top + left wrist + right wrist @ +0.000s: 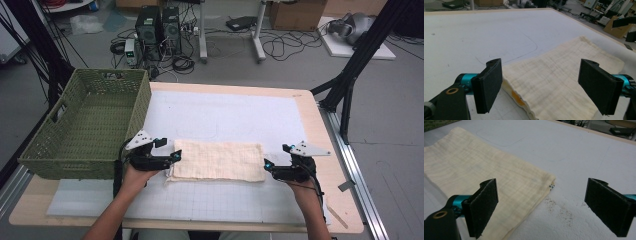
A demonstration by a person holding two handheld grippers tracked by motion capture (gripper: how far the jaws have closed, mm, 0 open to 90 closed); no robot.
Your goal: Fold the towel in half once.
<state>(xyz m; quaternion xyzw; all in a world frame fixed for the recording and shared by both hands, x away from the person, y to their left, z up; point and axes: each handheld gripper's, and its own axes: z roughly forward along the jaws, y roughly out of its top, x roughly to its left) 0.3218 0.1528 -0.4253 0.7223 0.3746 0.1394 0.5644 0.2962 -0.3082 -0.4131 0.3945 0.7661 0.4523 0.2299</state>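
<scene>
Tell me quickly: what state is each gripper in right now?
Left gripper: open, holding nothing, at the folded cloth's left end.
Right gripper: open, holding nothing, at its right end.

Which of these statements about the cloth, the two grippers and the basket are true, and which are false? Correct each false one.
1. The cream cloth lies folded flat on the white mat. True.
2. The left gripper is shut on the cloth. False: its jaws stand wide open at the cloth's end.
3. The right gripper is open. True.
4. The green basket sits at the table's right. False: it is at the left.
5. The cloth lies inside the basket. False: it lies on the mat.
</scene>
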